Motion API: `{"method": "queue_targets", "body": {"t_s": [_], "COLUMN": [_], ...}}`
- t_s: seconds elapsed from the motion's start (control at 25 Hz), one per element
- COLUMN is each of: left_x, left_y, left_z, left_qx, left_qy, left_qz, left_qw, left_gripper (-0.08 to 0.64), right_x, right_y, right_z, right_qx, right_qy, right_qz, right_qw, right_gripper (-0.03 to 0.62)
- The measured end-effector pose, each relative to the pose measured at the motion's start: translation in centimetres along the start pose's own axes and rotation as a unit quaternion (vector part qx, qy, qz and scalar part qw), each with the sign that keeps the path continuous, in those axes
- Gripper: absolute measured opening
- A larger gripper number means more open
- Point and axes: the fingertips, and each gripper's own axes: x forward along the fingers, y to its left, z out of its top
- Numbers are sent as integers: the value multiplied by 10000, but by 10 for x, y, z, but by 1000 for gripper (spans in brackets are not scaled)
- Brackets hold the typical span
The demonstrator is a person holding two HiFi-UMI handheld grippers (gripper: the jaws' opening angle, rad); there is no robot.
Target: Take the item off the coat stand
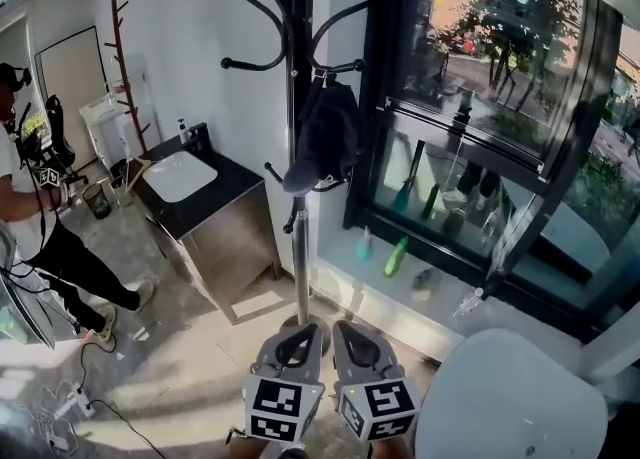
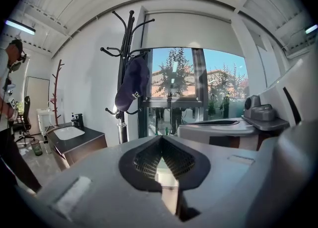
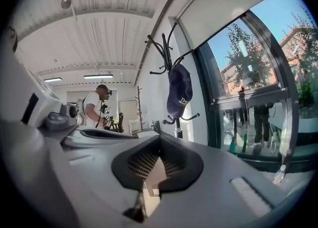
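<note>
A dark navy cap (image 1: 325, 137) hangs from a hook of the black coat stand (image 1: 299, 247), which rises in front of the window. Both grippers are low in the head view, side by side near the stand's base and well below the cap. The left gripper (image 1: 292, 342) has its jaws together with nothing in them. The right gripper (image 1: 358, 342) is likewise shut and empty. In the left gripper view the cap (image 2: 131, 83) hangs up and to the left of the jaw tips (image 2: 161, 140). In the right gripper view the cap (image 3: 179, 90) sits above the tips (image 3: 159, 140).
A dark cabinet (image 1: 225, 237) with a white basin stands left of the stand. A person (image 1: 40, 217) stands at the far left by a wooden coat stand (image 1: 125, 67). Bottles (image 1: 397, 255) line the window sill. A white rounded seat (image 1: 510, 407) is at the lower right.
</note>
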Motion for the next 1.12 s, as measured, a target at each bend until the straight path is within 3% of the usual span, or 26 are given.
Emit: {"method": "queue_targets", "body": {"t_s": [0.68,1.12], "left_x": [42,57], "left_y": [76,91], "left_z": [37,40], "left_qx": [3,-52], "left_qy": [-293,-304], "left_qz": [-238,-154], "left_qw": [9993,9994], "left_gripper": [4,4], "right_x": [85,104], "right_y": [7,-3], "right_z": [34,38], "right_qx": [-226,-332], "right_qy": [-54,-84], "right_qz": [-197,-198], "right_qw": [9995,9992], "right_gripper": [6,6]}}
